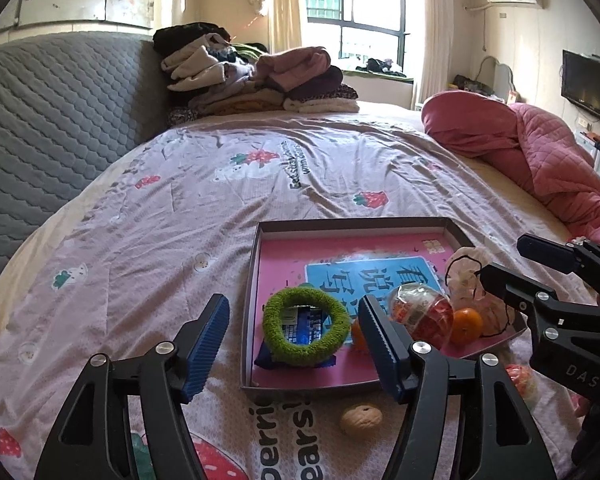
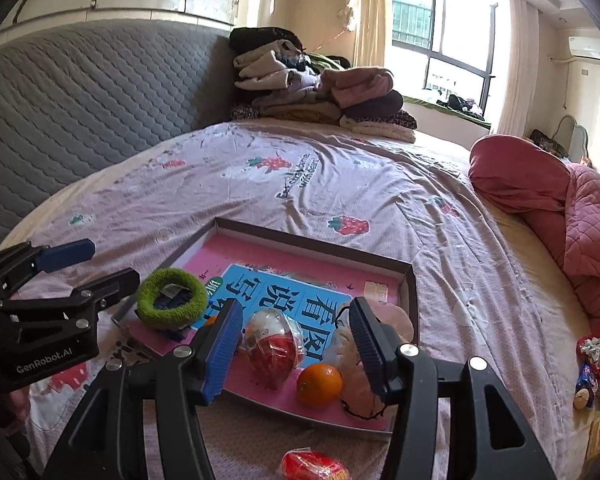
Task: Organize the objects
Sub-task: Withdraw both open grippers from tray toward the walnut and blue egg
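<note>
A: What does the left wrist view show?

B: The left gripper (image 1: pixel 292 340), black with blue ribbed pads, hangs over the bed (image 1: pixel 160 216), which is covered by a pinkish sheet printed with strawberries. Its jaws are spread, with nothing between them. Beyond them lies the shallow grey cardboard tray with a pink printed floor (image 1: pixel 256 280).

A: And the contents of that tray?

B: At the near left corner, a fuzzy green ring (image 1: pixel 306 325) rests on a dark blue packet (image 1: pixel 300 326). To the right stand a clear plastic egg with red filling (image 1: pixel 420 312), a small orange fruit (image 1: pixel 466 324) just beside it, and a pale fabric pouch with a black cord (image 1: pixel 472 280) against the right wall.

A: What lies outside the tray?

B: A tan walnut (image 1: pixel 361 419) sits on the sheet just in front of the near wall. In the right wrist view, a red wrapped packet (image 2: pixel 314 466) lies on the sheet near the lower edge.

A: The right gripper?

B: The right gripper (image 2: pixel 296 344) hangs over the tray's near right corner, jaws spread and empty; the egg and the fruit show through the gap below them.

A: The background?

B: A pile of folded clothes (image 1: pixel 256 80) by the grey quilted headboard (image 1: pixel 60 100), and a pink quilt (image 1: pixel 540 148) at the right.
</note>
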